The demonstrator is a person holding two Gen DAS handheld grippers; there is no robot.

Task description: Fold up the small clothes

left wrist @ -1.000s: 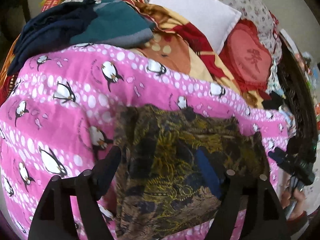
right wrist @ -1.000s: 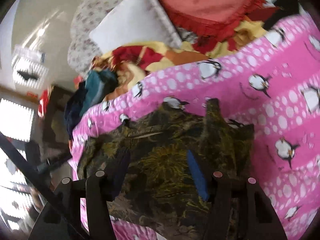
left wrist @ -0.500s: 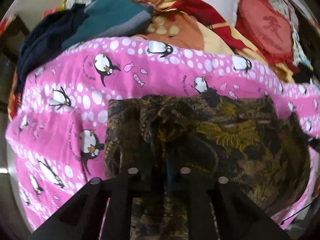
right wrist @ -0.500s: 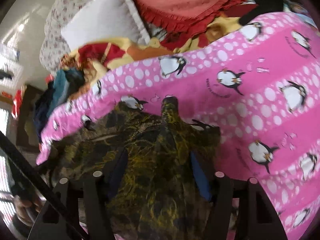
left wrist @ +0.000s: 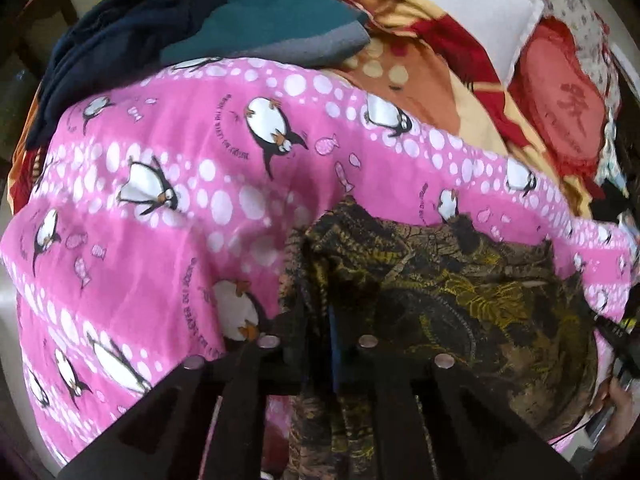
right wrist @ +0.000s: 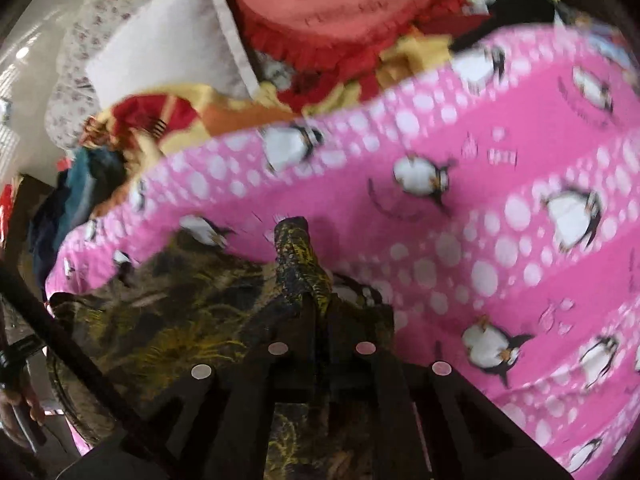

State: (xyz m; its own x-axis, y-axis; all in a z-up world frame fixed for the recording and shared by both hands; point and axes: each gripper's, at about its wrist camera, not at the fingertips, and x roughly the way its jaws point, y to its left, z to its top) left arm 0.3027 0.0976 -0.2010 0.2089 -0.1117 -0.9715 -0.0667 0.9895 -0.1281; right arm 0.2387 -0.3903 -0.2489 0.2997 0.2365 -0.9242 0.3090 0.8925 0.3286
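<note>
Both tools now clamped on garment, corners raised.

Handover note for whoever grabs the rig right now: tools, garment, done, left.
Left tool: shut on the dark yellow-patterned garment, pinching its left edge.
Right tool: shut on the same garment, with a bunched tip poking out past the fingers.
Garment lies on the pink penguin blanket, mostly spread between the two tools. Other clothes are piled behind the blanket.
Done: both corners gripped. Left: the fold itself; no fold shows yet. Likely next is carrying the gripped edge over the rest.
</note>
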